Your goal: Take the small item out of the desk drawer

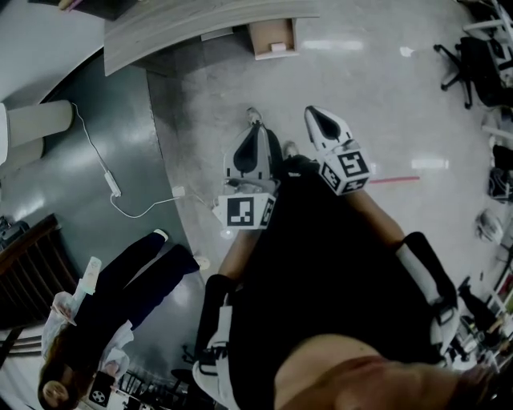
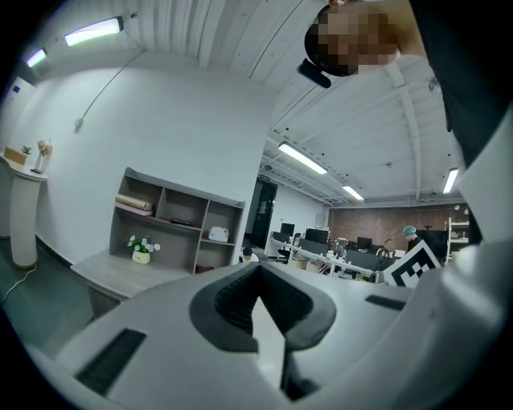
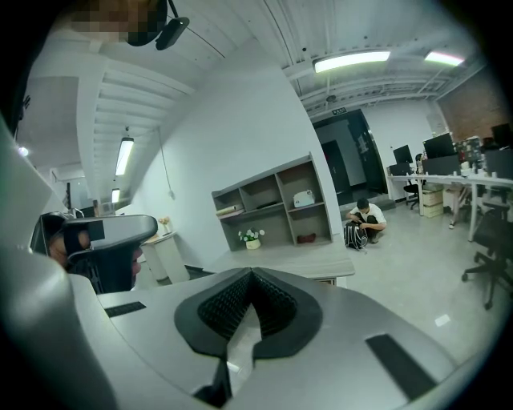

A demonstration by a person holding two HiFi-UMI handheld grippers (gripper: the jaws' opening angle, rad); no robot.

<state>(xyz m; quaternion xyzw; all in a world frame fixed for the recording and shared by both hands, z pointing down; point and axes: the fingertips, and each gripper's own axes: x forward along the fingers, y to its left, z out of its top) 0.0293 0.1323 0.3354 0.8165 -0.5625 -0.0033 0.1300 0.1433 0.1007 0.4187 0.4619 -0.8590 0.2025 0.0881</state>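
Grey wood surface (image 1: pixel 200 24) with a shelf unit (image 3: pixel 276 202) stands well apart from me. My left tool (image 1: pixel 254 128) and right tool (image 1: pixel 321 120) are both pressed together, empty. The small item I cannot make out.

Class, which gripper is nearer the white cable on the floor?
Left. The white cable lies on the floor, off to the left of the left gripper; the right gripper is held farther right, past it.

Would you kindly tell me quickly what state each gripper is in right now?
Left gripper: closed, nothing between its jaws.
Right gripper: closed, nothing between its jaws.
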